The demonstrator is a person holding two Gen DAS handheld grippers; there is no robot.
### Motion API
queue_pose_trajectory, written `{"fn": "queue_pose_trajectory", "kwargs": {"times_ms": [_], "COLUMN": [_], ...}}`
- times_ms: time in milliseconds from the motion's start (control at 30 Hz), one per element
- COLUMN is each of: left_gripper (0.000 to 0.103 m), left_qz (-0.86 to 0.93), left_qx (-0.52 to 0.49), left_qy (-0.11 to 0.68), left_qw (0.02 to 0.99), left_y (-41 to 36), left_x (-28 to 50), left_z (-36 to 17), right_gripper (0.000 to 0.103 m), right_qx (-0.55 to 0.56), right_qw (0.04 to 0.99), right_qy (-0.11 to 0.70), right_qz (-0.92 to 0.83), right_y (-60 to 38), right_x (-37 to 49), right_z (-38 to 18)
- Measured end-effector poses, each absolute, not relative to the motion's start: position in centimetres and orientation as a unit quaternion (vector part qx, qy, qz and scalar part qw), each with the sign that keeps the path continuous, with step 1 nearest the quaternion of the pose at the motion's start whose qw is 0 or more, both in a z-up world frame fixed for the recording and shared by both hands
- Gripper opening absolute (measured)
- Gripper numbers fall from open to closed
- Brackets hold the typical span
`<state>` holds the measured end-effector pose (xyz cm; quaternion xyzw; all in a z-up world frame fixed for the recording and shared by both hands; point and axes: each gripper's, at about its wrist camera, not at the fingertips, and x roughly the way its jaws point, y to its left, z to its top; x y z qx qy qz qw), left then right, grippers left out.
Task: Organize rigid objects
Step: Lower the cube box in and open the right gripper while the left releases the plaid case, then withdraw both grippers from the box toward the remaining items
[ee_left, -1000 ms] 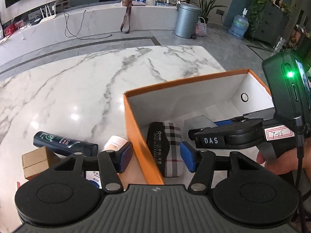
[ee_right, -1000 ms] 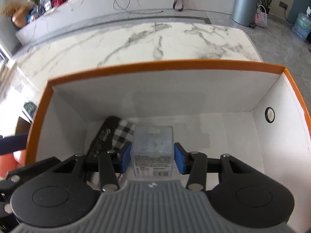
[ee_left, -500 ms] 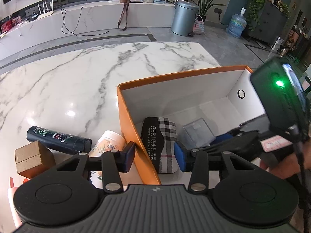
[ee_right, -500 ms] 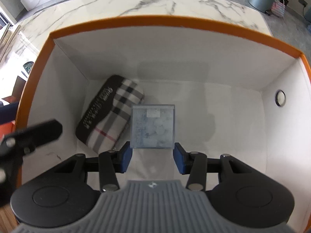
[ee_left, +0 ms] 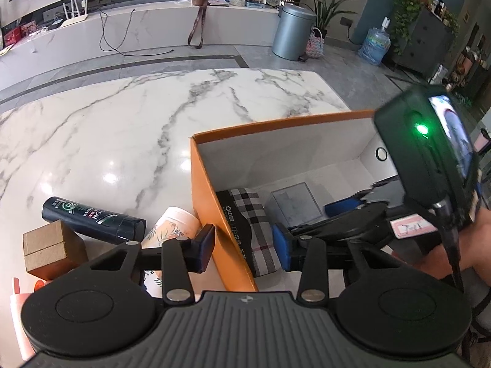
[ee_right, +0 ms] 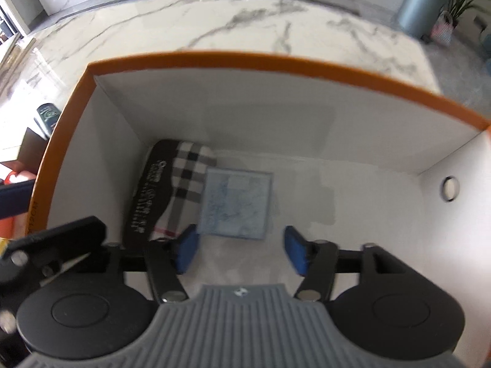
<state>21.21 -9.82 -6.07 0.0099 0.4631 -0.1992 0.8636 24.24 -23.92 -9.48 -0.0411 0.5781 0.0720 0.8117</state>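
An orange box (ee_left: pixel 276 122) with white inside walls stands on the marble table. On its floor a plaid case (ee_right: pixel 172 190) lies by the left wall, and a clear plastic box (ee_right: pixel 236 205) rests flat beside it. My right gripper (ee_right: pixel 241 250) hovers just behind the clear box. Its jaws are opening and the blue pads stand apart from the box. My left gripper (ee_left: pixel 244 247) straddles the orange box's left wall near the front corner. Its jaws are closing, with a gap left between the wall and the right pad. The plaid case (ee_left: pixel 251 217) and clear box (ee_left: pixel 291 202) show in the left wrist view too.
Left of the orange box lie a dark bottle (ee_left: pixel 92 217), a floral paper cup (ee_left: pixel 175 227) and a small cardboard box (ee_left: pixel 52 251). A person's hand (ee_left: pixel 460 251) holds the right gripper over the box. Bare marble table (ee_left: pixel 122 122) stretches beyond.
The right gripper lowered the clear box to the orange box's floor beside the plaid case, then its jaws spread off it. The left jaws narrowed around the box wall.
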Motion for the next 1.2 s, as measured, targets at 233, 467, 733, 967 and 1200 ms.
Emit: {"fn": "queue_pose_trajectory", "kwargs": {"times_ms": [233,467,733,967,1200], "left_gripper": [0.047,0.048,0.048,0.048,0.048], "left_qz": [-0.196,-0.189,-0.187,-0.179,-0.165], "left_qx": [0.001,-0.01,-0.019,-0.033,-0.06], "left_qy": [0.448,0.442,0.441,0.459,0.476], "left_qw": [0.872,0.877,0.878,0.87,0.862], "left_y": [-9.1,-7.8,-5.4,-2.8,-0.6], "left_x": [20.4,19.4,16.8,13.6,11.9], "left_z": [-5.1,-4.1,-3.2,-3.8,-4.6], "right_gripper": [0.072,0.072,0.063,0.056,0.041], "right_qx": [-0.036,-0.03,0.014,0.048,0.073], "right_qw": [0.855,0.89,0.919,0.926,0.916], "right_qy": [0.514,0.451,0.387,0.361,0.373], "right_qz": [0.063,0.058,0.074,0.101,0.128], "right_y": [-24.5,-24.3,-23.8,-22.1,-19.9], "right_x": [21.5,18.3,13.8,9.0,5.9], "right_z": [-7.4,-5.0,-1.3,0.2,-0.5]}}
